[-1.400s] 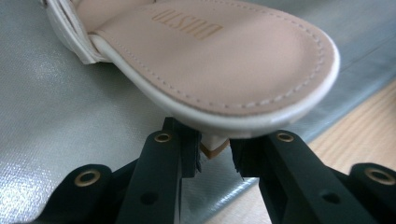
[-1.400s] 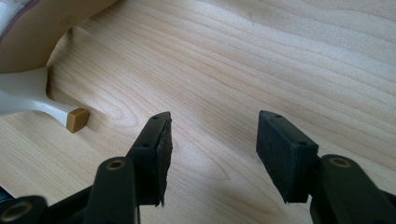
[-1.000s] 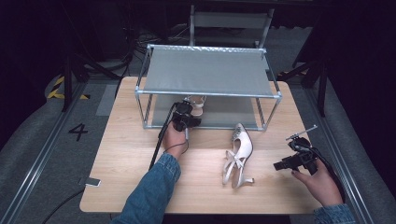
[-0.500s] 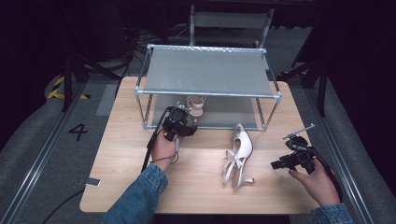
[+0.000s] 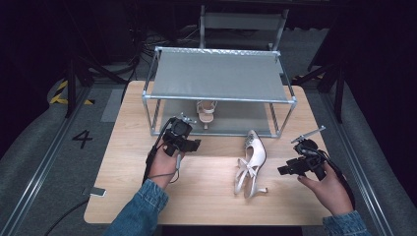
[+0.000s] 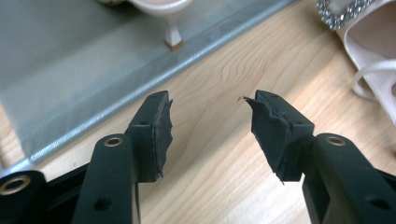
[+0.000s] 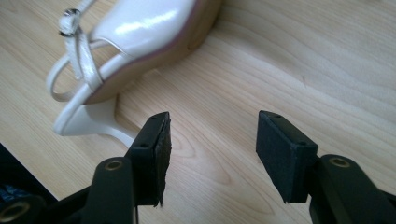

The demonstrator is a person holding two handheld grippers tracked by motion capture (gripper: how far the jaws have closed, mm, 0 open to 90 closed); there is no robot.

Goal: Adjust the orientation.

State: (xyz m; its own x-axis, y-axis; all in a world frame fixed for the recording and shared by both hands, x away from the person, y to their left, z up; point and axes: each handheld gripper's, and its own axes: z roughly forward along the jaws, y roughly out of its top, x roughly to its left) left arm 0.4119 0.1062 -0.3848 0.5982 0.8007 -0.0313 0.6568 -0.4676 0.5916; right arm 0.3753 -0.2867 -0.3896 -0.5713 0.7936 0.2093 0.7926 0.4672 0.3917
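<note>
The table (image 5: 206, 196) is pale wood with a visible grain and a smooth, matt finish; the rack (image 5: 219, 76) at its far side has a shiny metal tube frame and shelves of dull grey sheet, matt and faintly textured; the shoe (image 5: 251, 164) lying on the table just in front of the rack is glossy cream patent, with a smooth tan sole and a sparkling rhinestone buckle; a second shoe (image 5: 206, 112) on the rack's lower shelf looks equally pale and smooth; the left gripper (image 6: 210, 126) has black matt plastic jaws with worn, ragged rubber pads; the right gripper (image 7: 212, 149) has cleaner, finely grained foam-like pads.
</note>
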